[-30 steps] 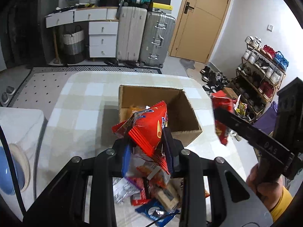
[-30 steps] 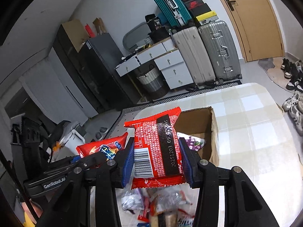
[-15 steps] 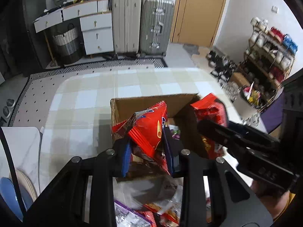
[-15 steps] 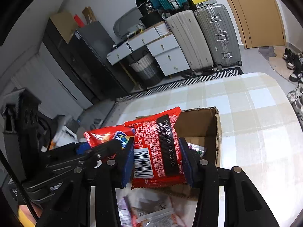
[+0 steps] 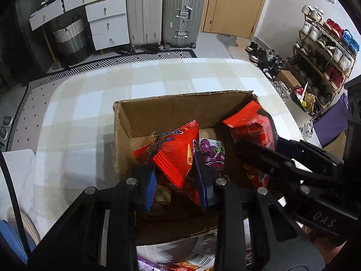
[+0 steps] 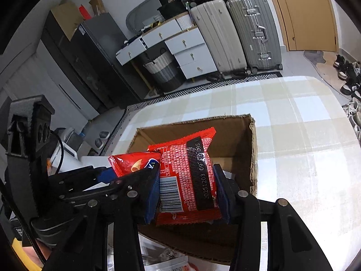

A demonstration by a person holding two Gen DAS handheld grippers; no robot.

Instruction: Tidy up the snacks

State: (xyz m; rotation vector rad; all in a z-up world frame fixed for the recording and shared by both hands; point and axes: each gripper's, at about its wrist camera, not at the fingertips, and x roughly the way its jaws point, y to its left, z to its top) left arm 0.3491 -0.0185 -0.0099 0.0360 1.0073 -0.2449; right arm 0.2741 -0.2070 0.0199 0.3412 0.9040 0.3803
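Note:
An open cardboard box (image 5: 171, 113) (image 6: 252, 149) stands on the checked table. My left gripper (image 5: 178, 180) is shut on a red chip bag (image 5: 178, 153) and holds it over the box's near left part. My right gripper (image 6: 187, 194) is shut on a red snack packet with a barcode (image 6: 189, 176), held over the box's near edge. In the left wrist view the right gripper (image 5: 261, 149) reaches in from the right with its red packet (image 5: 250, 124) inside the box mouth. A purple snack pack (image 5: 212, 151) lies in the box.
Several loose snack packets (image 5: 198, 257) (image 6: 167, 262) lie on the table in front of the box. The checked table (image 5: 90, 103) runs left and behind the box. Suitcases (image 5: 164, 11), white drawers (image 5: 106, 22) and a shoe rack (image 5: 325, 52) stand beyond it.
Both grippers have moved forward and down with their packets, from above the loose snack pile to over the open box. The box now looks much nearer in both views.

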